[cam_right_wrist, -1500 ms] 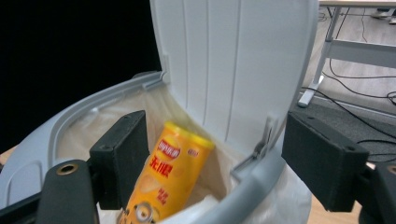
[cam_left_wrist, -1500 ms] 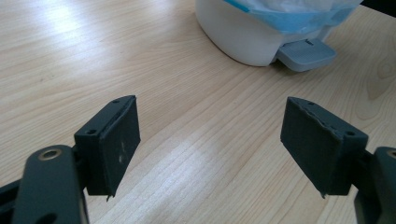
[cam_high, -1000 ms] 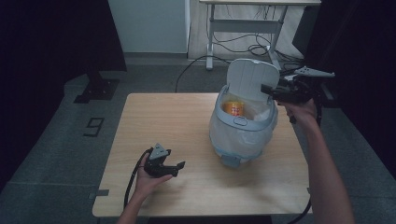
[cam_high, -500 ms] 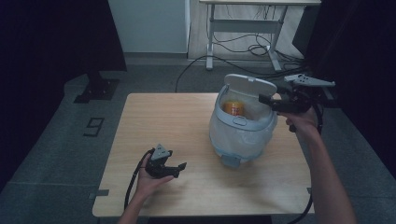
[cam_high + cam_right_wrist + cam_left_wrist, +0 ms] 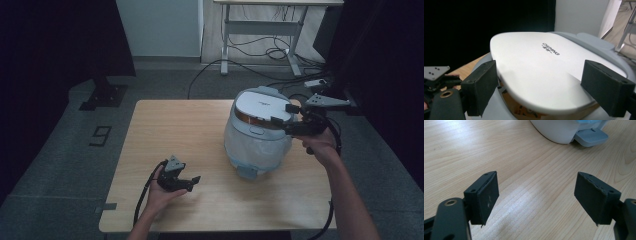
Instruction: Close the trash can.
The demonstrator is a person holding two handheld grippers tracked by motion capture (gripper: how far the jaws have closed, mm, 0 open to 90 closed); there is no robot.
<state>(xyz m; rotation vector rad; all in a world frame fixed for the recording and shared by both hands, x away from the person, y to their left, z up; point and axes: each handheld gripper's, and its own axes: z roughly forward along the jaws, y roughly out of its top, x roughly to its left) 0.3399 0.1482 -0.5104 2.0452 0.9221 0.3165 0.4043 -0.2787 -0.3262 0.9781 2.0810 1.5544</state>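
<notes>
the rice cooker (image 5: 259, 131) is seen standing upright on the right half of the wooden table (image 5: 200, 130), its white lid (image 5: 260, 106) now lowered almost flat over the body – a second ago the lid was raised upright at the back and the orange inner pot was exposed, and half a second ago it was halfway down. a thin gap is left at the near rim, where an orange-brown edge (image 5: 524, 110) is seen under the lid in the right gripper view. the lid is met from the cooker's right side by the right gripper (image 5: 283, 115), which has been brought lower and closer over the last second; its jaws have just been opening a little further and are spread on either side of the lid's edge, though a press on it cannot be told. the cooker's latch tab (image 5: 248, 172) is pointed toward the table's near edge, the hinge away from the person. the left gripper (image 5: 192, 182) is held well apart, low over the near-left table – its jaws are parted, with bare wood between them.
</notes>
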